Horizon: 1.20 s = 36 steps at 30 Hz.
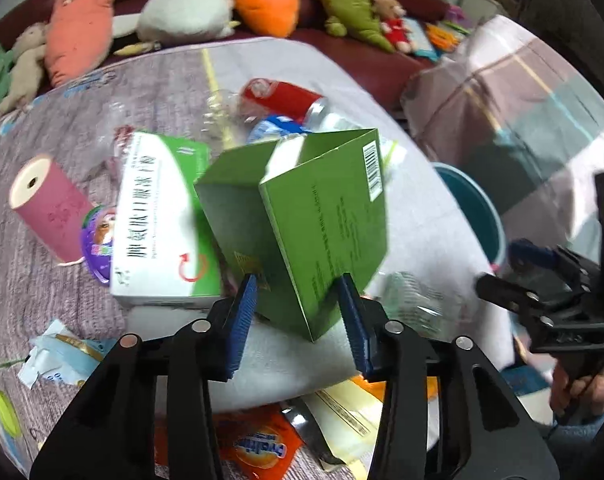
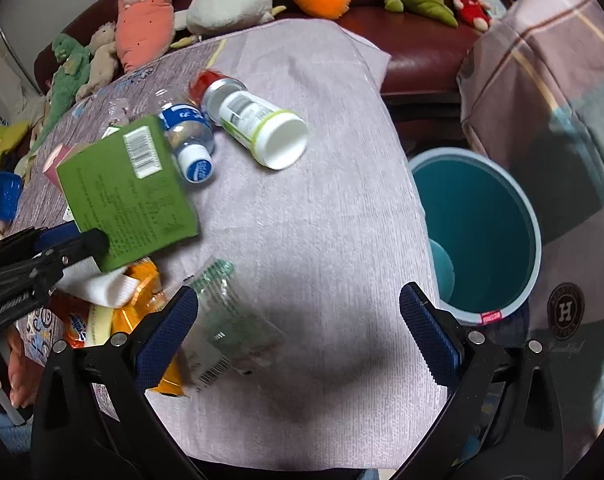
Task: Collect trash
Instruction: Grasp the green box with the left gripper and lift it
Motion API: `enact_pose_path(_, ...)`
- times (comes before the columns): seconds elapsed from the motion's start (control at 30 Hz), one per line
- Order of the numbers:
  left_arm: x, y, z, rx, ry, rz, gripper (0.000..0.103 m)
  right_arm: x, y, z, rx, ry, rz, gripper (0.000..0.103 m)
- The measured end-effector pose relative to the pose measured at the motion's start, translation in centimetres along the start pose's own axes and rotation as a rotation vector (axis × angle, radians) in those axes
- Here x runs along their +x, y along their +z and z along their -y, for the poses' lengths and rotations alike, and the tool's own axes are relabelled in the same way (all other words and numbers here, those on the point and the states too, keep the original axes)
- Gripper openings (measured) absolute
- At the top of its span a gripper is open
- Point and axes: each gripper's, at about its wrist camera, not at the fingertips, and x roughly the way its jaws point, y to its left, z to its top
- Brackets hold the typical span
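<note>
Where ribbed pads pinch, creased green carton (image 1: 326, 216)

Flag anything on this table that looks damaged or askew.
The green box clamped in the left hand-held gripper is tilted, its end flaps hanging open. A clear plastic bottle near the open right hand-held gripper looks crushed. The white bottle lies toppled on the cloth.

Evenly lit by soft indoor light, no harsh glare. Broad soft shadow on the tablecloth (image 2: 302, 360) near the bottom of the right wrist view. Motion blur across the green box (image 1: 322, 220) and the plush toys (image 1: 190, 12). Strong fisheye bending, with black vignette at the corners
</note>
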Motion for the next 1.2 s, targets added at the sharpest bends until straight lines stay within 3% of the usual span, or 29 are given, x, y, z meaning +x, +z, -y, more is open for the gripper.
enact_pose_path(0.07,0.2,0.1,-0.6,-0.034,0.024,0.012,0.069,0.1,-0.1,0.4,0.005,0.007,0.004,0.097)
enact_pose_path(0.17,1.0,0.2,-1.1,-0.054,0.033,0.013,0.085,0.2,-0.2,1.0,0.019,0.019,0.003,0.097)
enact_pose_path(0.37,3.1,0.7,-0.5,-0.023,0.018,-0.002,0.098,0.7,-0.2,1.7,0.025,0.029,-0.006,0.097)
enact_pose_path(0.43,3.5,0.9,-0.2,-0.004,-0.013,0.002,0.096,0.8,-0.2,1.9,0.031,0.032,-0.009,0.097)
enact_pose_path(0.5,3.6,0.9,0.3,0.017,-0.033,0.004,0.087,1.0,-0.2,2.0,0.034,0.033,-0.010,0.097)
enact_pose_path(0.63,2.8,0.6,1.2,0.061,-0.066,0.035,0.058,1.2,-0.1,2.3,0.039,0.031,-0.018,0.097)
enact_pose_path(0.73,2.2,0.3,1.8,0.106,-0.073,0.021,0.049,1.4,0.0,2.3,0.041,0.029,-0.020,0.097)
enact_pose_path(0.9,-0.4,0.7,0.9,0.101,-0.033,0.033,0.049,1.4,0.2,2.3,0.047,0.028,-0.024,0.097)
enact_pose_path(1.03,-2.8,3.4,0.0,0.082,-0.021,0.058,0.049,1.1,0.5,2.2,0.039,0.026,-0.013,0.097)
enact_pose_path(1.1,-3.0,4.9,-0.5,0.062,-0.021,0.061,0.049,0.8,0.8,2.0,0.035,0.024,-0.003,0.097)
enact_pose_path(1.2,-1.3,7.2,-0.9,0.044,-0.039,0.006,0.049,0.6,1.0,2.0,0.034,0.016,0.000,0.097)
